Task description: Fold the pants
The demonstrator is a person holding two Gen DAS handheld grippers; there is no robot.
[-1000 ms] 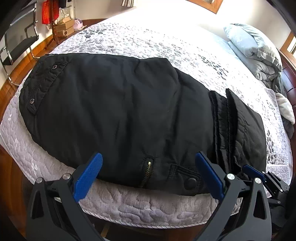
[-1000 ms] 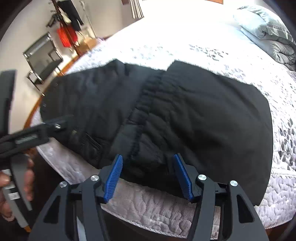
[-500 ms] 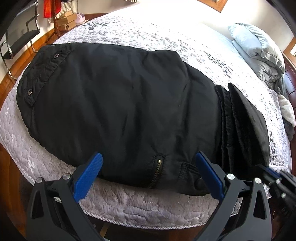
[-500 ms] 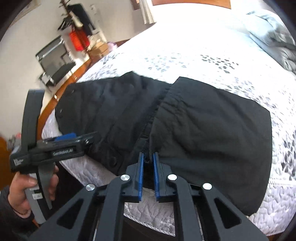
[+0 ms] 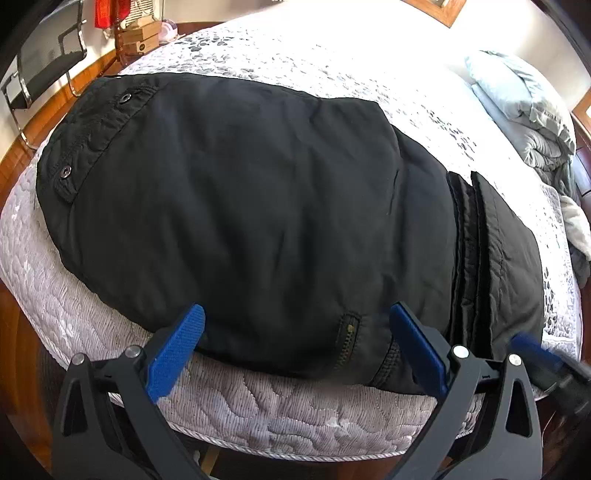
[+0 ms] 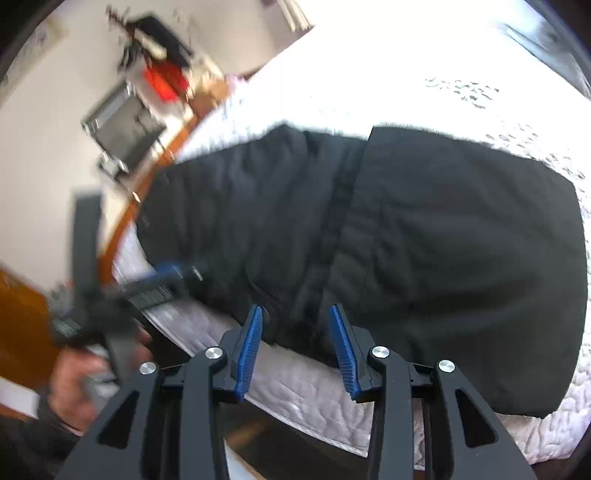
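Black pants (image 5: 258, 206) lie folded across the near edge of the bed, with the waistband ridge and a flat flap at the right; they also show in the right wrist view (image 6: 424, 236). My left gripper (image 5: 295, 347) is open, its blue pads spread wide over the pants' near edge by a zip pocket (image 5: 347, 334). My right gripper (image 6: 295, 343) is open and empty at the near edge by the waistband ridge. It shows blurred in the left wrist view (image 5: 546, 363).
A white quilted bed cover (image 5: 295, 406) lies under the pants. A grey duvet (image 5: 524, 114) is piled at the far right. A black chair (image 5: 40, 62) and boxes (image 5: 136, 35) stand on the wood floor at the far left. The right wrist view is motion-blurred.
My right gripper was open, shut on the waistband half a second ago, and has opened again and let go. My left gripper has moved forward over the pants, still open.
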